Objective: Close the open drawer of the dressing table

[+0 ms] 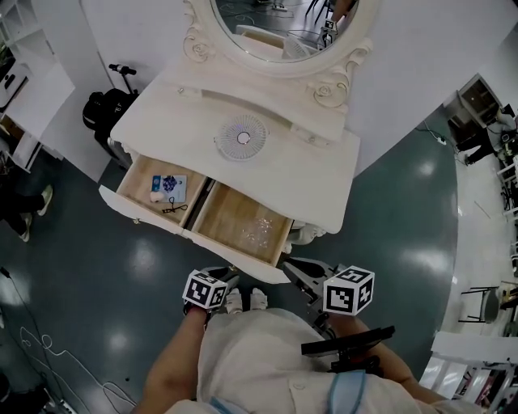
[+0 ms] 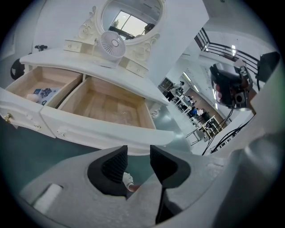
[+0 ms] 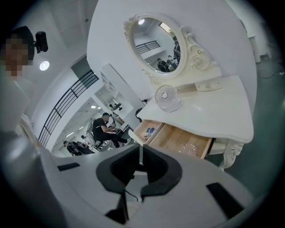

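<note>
Hovering with jaws apart and nothing between them, the left gripper point(image 2: 138, 153) faces the drawer point(image 2: 102, 133) front, which juts out from under the table point(image 1: 267, 170) top. The right gripper point(image 3: 139, 153) is clenched on nothing. Shove one corner and the drawer may skew and jam (a slam could rock the fan point(image 1: 241, 137)). Count: two grippers, one fan, one mirror point(image 1: 283, 24), two open bays, possibly separate drawers.

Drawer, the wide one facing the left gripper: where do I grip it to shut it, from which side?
Its white front panel, near mid-width, coming from the front, square to it. It stands pulled out of the dressing table with a broad outer face, so a centred push should slide it in squarely. The left gripper, jaws open, faces it.
</note>
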The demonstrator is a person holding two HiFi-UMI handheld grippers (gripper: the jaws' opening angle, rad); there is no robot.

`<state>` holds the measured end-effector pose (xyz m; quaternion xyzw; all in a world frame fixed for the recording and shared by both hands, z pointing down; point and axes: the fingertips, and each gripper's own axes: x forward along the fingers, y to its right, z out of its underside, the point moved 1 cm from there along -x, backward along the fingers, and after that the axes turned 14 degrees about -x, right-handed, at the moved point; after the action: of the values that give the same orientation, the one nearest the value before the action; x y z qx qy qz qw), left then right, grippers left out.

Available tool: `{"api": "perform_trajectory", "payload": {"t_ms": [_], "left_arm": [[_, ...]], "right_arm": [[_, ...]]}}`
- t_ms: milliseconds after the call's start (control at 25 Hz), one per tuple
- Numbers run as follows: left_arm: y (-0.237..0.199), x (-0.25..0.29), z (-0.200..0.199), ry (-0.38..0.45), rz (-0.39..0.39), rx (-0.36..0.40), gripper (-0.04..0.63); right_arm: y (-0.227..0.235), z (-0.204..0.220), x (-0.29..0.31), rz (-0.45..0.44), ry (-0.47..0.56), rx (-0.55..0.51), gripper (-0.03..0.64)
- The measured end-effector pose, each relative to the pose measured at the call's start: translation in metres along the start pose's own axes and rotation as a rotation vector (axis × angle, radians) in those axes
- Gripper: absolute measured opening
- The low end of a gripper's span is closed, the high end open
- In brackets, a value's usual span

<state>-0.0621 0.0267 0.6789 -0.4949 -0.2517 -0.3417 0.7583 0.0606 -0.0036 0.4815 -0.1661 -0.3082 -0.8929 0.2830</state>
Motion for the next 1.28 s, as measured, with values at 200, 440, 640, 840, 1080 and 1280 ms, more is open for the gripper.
{"api": "perform_trajectory", "payload": {"t_ms": [200, 440, 640, 840, 1080, 1280], "left_arm": [[-0.011, 0.017, 0.003, -0.051, -0.035, 0.014, 0.146], [-0.025, 0.029, 0.008, -0.096, -0.061, 0.015, 0.146], [-0.034, 0.039, 0.012, -0.127, -0.076, 0.024, 0.146], [-0.042, 0.052, 0.017, -0.164, -0.118, 0.027, 0.146], [-0.046, 0.059, 0.018, -0.159, -0.114, 0.015, 0.146], [-0.05, 0.062, 0.018, -0.171, -0.131, 0.027, 0.145]], "right_arm": [[0.008, 0.01, -0.006, 0.026, -0.019, 0.025, 0.018], [0.012, 0.016, -0.008, 0.048, -0.034, 0.047, 0.018], [0.015, 0.021, -0.008, 0.061, -0.041, 0.07, 0.018], [0.017, 0.026, -0.006, 0.069, -0.057, 0.085, 0.018], [0.018, 0.028, -0.004, 0.076, -0.068, 0.092, 0.018], [0.02, 0.029, -0.002, 0.081, -0.075, 0.096, 0.018]]}}
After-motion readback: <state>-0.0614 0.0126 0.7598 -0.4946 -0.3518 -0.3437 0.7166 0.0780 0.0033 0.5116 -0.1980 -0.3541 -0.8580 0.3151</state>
